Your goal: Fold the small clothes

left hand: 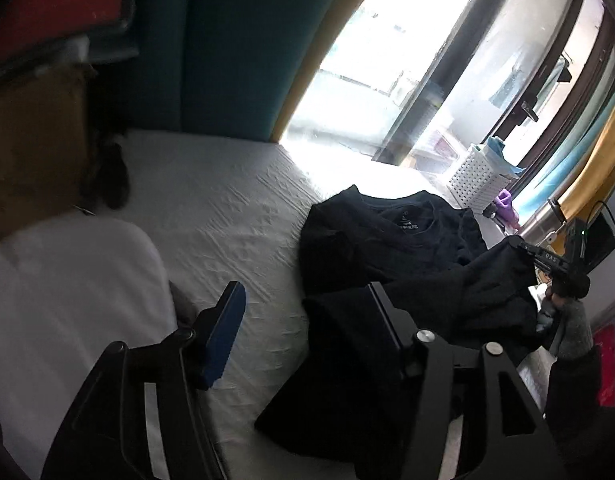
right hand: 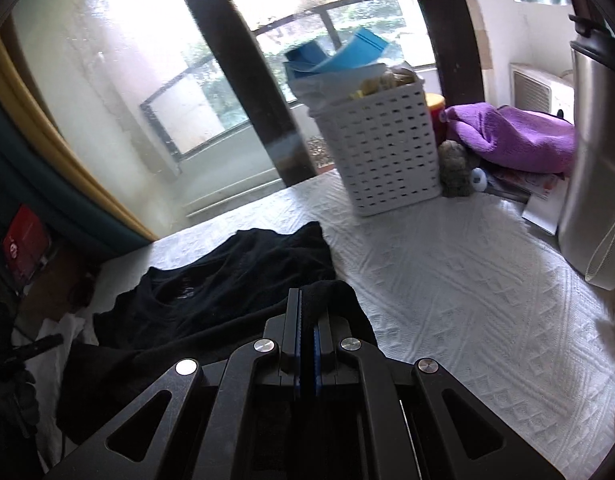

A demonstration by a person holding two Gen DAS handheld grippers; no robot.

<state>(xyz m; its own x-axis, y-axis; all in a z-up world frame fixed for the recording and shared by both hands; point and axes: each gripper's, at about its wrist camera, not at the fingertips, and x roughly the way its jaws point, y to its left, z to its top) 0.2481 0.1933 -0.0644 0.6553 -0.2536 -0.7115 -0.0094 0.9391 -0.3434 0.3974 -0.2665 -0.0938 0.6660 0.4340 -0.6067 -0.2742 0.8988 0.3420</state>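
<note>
In the left wrist view, the left tongs (left hand: 303, 316) hang low over the bed (left hand: 227, 200) with their fingers spread wide and nothing between them. One blue-padded finger (left hand: 223, 340) sits over the white bedcover, the other over the near hem of the black T-shirt (left hand: 387, 248). The shirt lies on the bed with its collar and label turned toward the window (left hand: 387, 60), and its window-side corner is lifted off the cover. That corner is pinched by the right tongs (left hand: 521, 245), which reach in from the far side of the shirt; a gloved hand (left hand: 567, 320) holds them from below. A white laundry basket (left hand: 481, 182) stands beyond the shirt, against the window.

In the right wrist view, the right tongs (right hand: 307, 308) point level across the bed (right hand: 467, 280), their fingers pressed together on a fold of the black T-shirt (right hand: 227, 280). The rest of the shirt spreads away from the tongs on the side farther from the basket (right hand: 379, 148). A purple cloth (right hand: 515, 136) lies just beside the basket.
</note>
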